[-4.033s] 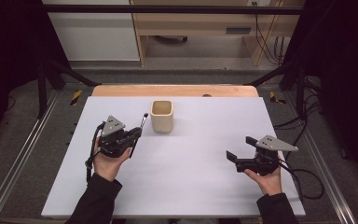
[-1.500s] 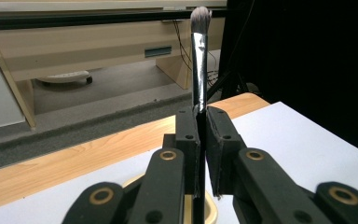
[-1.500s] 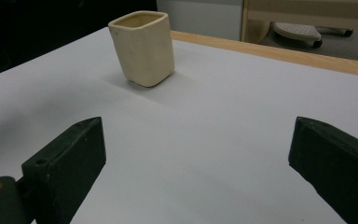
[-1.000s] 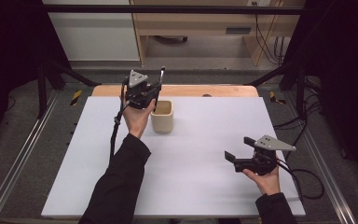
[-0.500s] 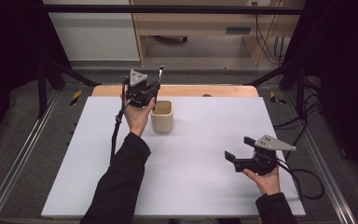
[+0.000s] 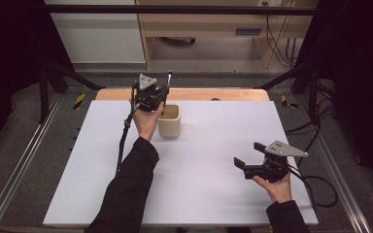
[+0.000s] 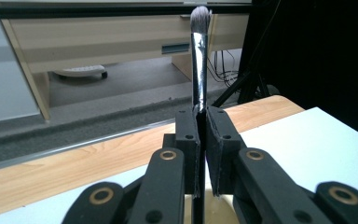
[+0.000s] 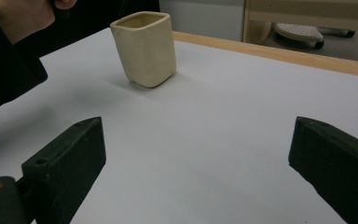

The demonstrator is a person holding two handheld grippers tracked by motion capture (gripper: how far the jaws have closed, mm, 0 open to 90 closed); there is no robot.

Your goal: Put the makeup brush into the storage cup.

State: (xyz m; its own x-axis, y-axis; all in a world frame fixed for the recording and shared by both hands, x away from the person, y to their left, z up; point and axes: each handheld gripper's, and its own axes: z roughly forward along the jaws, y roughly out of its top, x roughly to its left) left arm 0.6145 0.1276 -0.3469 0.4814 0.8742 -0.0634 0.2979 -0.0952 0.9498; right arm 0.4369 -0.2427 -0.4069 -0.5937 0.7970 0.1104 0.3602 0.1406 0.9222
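A: State of the tongs?

B: The right gripper (image 6: pixel 245 162) is nearest: it rests low over the mat (image 6: pixel 209 194), jaws spread wide, nothing between them. Farther off, the left gripper (image 6: pixel 162 97) has its jaws pressed together on a brush (image 7: pixel 199 60), pinching the handle so that the bristles stand above the jaws.

A: Where is the brush relative to the cup?

B: The cup (image 6: pixel 169 121) stands upright on the mat, just below and beside the left gripper, and well ahead of the right gripper's open jaws. The brush's lower end appears to hang at or just over the cup's mouth; contact cannot be confirmed.

A: Step in hand?

B: Judged as placing the brush into the cup. The next move calls for lowering the handle straight into the opening, then releasing only once the lower end is inside. The cup is unsupported, so a sideways nudge could tip it.

A: Surroundings?

B: Beyond the mat lies the wooden table edge (image 6: pixel 233 94), then a grey floor, a wooden desk (image 7: pixel 112 35) and cables at the rear wall.
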